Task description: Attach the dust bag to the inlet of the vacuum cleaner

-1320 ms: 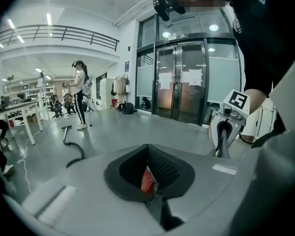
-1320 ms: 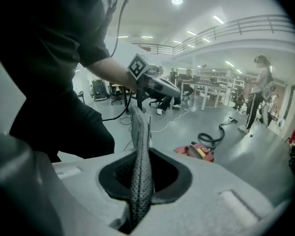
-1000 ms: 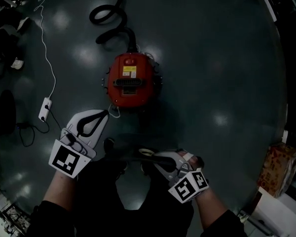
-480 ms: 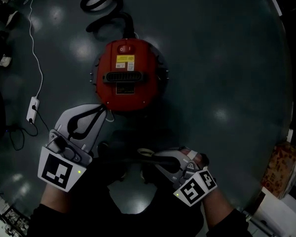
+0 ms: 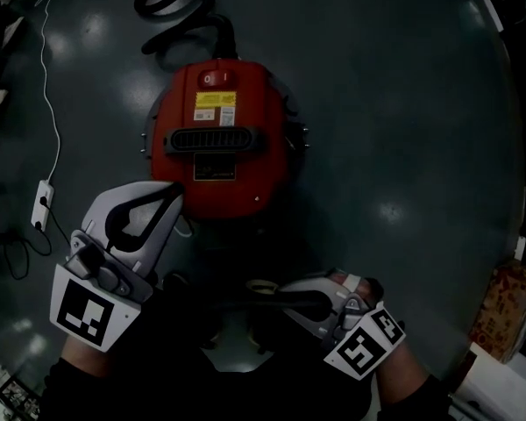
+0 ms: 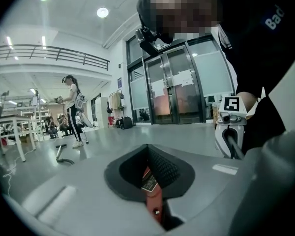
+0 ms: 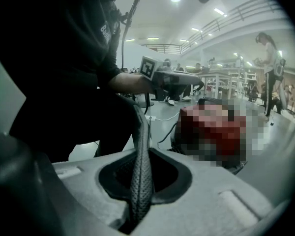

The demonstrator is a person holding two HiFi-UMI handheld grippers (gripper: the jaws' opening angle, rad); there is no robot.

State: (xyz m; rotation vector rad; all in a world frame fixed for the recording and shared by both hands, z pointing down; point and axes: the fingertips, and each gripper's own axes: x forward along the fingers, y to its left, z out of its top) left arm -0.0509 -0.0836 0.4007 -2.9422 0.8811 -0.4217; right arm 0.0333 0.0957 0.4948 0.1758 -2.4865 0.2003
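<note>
The red vacuum cleaner (image 5: 219,139) stands on the dark floor, with a black grille and a yellow label on top. My left gripper (image 5: 175,193) is shut, its tips beside the vacuum's near left edge. In the left gripper view (image 6: 152,183) only a strip of red body shows through the gap between the fingers. My right gripper (image 5: 279,295) points left in front of the person's legs and is shut on a black textured fabric edge (image 7: 140,166), apparently the dark dust bag (image 5: 237,303). The bag's shape is lost against the dark clothing. The vacuum's inlet is not visible.
A black hose (image 5: 177,7) coils behind the vacuum. A white power strip (image 5: 42,202) and its cable lie on the floor at left. A cardboard box (image 5: 504,310) stands at the right edge. People and tables stand far off in the hall (image 6: 71,107).
Both grippers have sunk toward the floor, and the vacuum looks larger and nearer. The left gripper now sits beside the red body. The right keeps its hold on the black fabric.
</note>
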